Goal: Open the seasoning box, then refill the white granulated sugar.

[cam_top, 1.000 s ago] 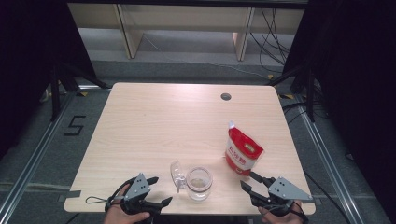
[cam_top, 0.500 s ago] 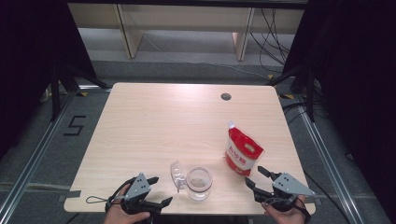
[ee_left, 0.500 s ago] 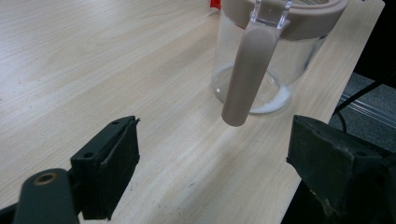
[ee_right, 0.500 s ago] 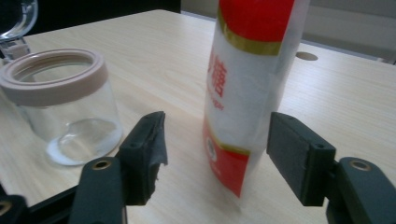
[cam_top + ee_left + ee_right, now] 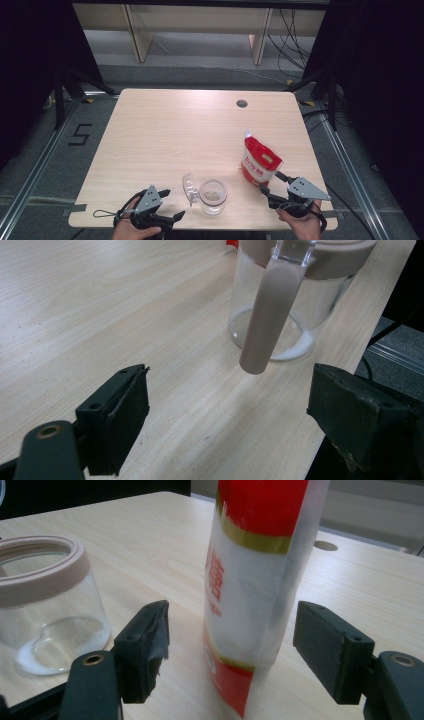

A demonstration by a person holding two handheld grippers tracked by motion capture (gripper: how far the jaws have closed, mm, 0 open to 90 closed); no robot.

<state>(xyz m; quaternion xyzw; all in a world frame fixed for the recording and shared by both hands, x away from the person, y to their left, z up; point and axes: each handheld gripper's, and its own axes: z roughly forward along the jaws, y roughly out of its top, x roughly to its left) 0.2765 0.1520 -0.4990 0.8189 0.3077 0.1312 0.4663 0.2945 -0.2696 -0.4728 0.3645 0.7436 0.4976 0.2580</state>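
Red-and-white stand-up pouch (image 5: 260,164) upright at about 4 o'clock on the wooden table (image 5: 170,130), between the right gripper (image 5: 272,184) pads, not touched; jaws spread, just been opening. Clear glass jar (image 5: 213,196) with pinkish rim at 6 o'clock near the front edge, lid (image 5: 189,186) hinged open at its 9 o'clock. Left gripper (image 5: 172,205) at 7 o'clock, spread, empty, pointing at the jar.
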